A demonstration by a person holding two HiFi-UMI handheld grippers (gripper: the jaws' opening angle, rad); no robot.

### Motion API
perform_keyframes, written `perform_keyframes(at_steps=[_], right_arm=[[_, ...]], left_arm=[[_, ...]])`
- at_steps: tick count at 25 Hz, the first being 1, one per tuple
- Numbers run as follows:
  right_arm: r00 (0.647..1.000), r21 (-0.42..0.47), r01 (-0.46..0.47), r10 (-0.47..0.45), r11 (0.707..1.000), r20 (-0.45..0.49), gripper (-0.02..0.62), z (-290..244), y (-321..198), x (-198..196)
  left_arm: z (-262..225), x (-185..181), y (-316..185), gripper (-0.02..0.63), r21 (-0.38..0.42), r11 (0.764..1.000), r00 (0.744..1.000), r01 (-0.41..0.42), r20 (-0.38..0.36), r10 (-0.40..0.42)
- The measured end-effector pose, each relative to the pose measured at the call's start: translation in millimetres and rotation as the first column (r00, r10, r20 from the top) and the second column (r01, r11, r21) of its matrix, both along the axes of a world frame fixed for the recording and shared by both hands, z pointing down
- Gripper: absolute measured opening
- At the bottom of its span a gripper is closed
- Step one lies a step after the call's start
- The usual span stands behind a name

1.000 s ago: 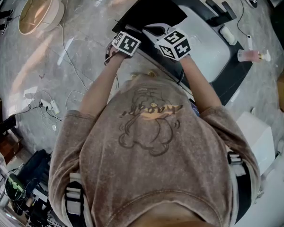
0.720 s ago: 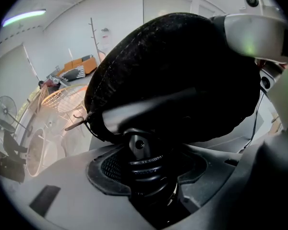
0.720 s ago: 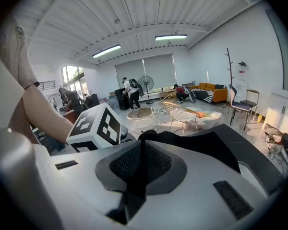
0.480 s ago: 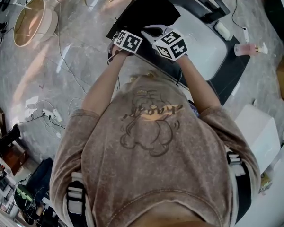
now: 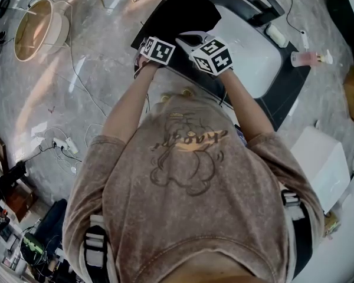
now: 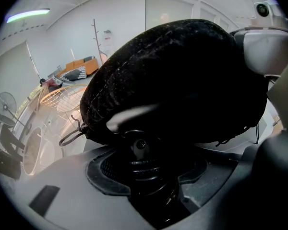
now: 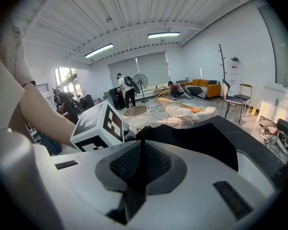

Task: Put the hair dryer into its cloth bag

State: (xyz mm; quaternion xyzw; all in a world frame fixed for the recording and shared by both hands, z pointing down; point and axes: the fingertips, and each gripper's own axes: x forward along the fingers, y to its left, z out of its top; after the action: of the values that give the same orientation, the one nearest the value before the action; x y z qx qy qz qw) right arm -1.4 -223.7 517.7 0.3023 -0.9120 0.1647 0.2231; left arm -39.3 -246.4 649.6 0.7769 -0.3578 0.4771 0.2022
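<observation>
No text, number or brand can be read with certainty. The faded brown cotton T-shirt carries a cursive word across an outlined bear drawing; its letters cannot be made out. The left white cube and the right white cube bear only black square code patterns, no characters.

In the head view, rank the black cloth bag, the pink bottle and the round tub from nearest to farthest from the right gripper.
1. Black cloth bag: right in front of the right gripper, whose jaws are shut on its edge.
2. Pink bottle: well off to the right.
3. Round tub: farthest, at the upper left corner of the view.
</observation>
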Motion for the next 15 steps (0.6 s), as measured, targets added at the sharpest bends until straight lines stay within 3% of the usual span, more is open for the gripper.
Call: perform_keyframes(at_steps=[4, 15], right_arm=[[1.000, -0.007, -0.011, 0.011, 1.000, 0.005, 0.023, 0.3, 0.0, 1.8], [1.000, -0.012, -0.022, 0.022, 1.000, 0.009, 0.023, 1.1, 0.5, 4.7]], left_arm=[[0.3, 0.4, 0.3, 0.242, -0.004, 1.000, 0.999, 0.018, -0.050, -0.018], [-1.5, 0.1, 1.5, 0.244, 0.062, 0.998, 0.996, 0.027, -0.088, -0.021]])
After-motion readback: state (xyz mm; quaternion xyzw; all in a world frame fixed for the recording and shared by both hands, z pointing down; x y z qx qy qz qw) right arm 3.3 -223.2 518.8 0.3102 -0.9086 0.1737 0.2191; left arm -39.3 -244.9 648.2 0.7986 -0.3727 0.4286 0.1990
